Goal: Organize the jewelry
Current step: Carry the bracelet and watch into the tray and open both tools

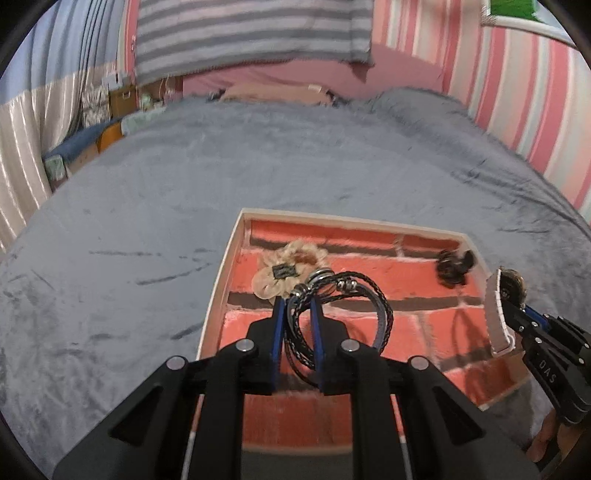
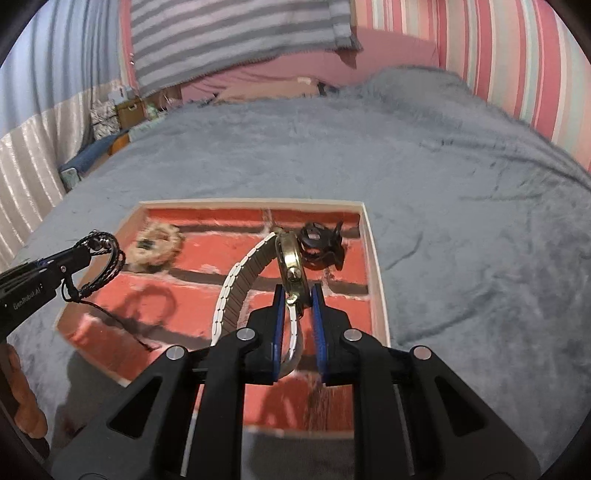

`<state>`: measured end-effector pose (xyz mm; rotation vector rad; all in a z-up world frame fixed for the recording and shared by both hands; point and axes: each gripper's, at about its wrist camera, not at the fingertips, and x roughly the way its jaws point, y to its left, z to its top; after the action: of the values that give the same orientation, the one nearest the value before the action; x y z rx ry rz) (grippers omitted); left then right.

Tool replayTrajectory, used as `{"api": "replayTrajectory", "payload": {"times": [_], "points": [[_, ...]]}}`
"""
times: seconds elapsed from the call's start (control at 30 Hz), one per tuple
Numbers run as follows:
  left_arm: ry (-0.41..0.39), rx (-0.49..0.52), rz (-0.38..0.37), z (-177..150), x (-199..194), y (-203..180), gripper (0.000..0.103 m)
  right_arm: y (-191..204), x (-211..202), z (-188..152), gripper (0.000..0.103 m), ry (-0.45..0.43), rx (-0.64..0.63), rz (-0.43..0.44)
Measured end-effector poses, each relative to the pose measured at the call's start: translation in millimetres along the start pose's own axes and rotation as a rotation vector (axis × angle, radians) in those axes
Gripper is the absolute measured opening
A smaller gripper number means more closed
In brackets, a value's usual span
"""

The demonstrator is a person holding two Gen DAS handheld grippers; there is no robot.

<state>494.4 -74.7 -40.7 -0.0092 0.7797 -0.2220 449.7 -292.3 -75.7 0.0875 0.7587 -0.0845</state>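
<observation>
A shallow box (image 1: 225, 258) (image 2: 376, 266) with a red brick-pattern lining lies on the grey bedspread. My left gripper (image 1: 298, 301) is shut on a black braided bracelet (image 1: 384, 314) with metal beads and holds it over the box's near left part. My right gripper (image 2: 298, 291) is shut on a wristwatch (image 2: 290, 254) with a gold case and a white link band (image 2: 231, 291), above the box's right side. Each gripper appears in the other's view: the right gripper (image 1: 515, 308) with the watch, the left gripper (image 2: 94, 243) with the bracelet. Inside the box lie a beige scrunchie (image 1: 284, 269) (image 2: 155, 245) and a black hair claw (image 1: 452, 266) (image 2: 319, 245).
The grey plush bedspread (image 1: 258, 166) spreads all round the box. A striped pillow (image 1: 251, 33) leans at the head of the bed, against a pink striped wall (image 1: 517, 92). Curtains (image 1: 26, 147) and bedside clutter stand at the left. A hand (image 1: 546, 439) holds the right gripper.
</observation>
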Motion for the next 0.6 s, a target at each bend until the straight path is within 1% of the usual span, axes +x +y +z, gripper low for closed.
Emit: {"api": "replayTrajectory", "payload": {"times": [0.23,0.43,0.6], "points": [[0.084,0.013,0.061,8,50,2,0.014,-13,41,2,0.015,0.078,0.014,-0.052],[0.132,0.025,0.090,8,71,4,0.014,-16,60,7,0.015,0.123,0.020,-0.066],[0.182,0.018,0.092,2,84,7,0.015,-11,61,7,0.015,0.139,-0.002,-0.076]]}}
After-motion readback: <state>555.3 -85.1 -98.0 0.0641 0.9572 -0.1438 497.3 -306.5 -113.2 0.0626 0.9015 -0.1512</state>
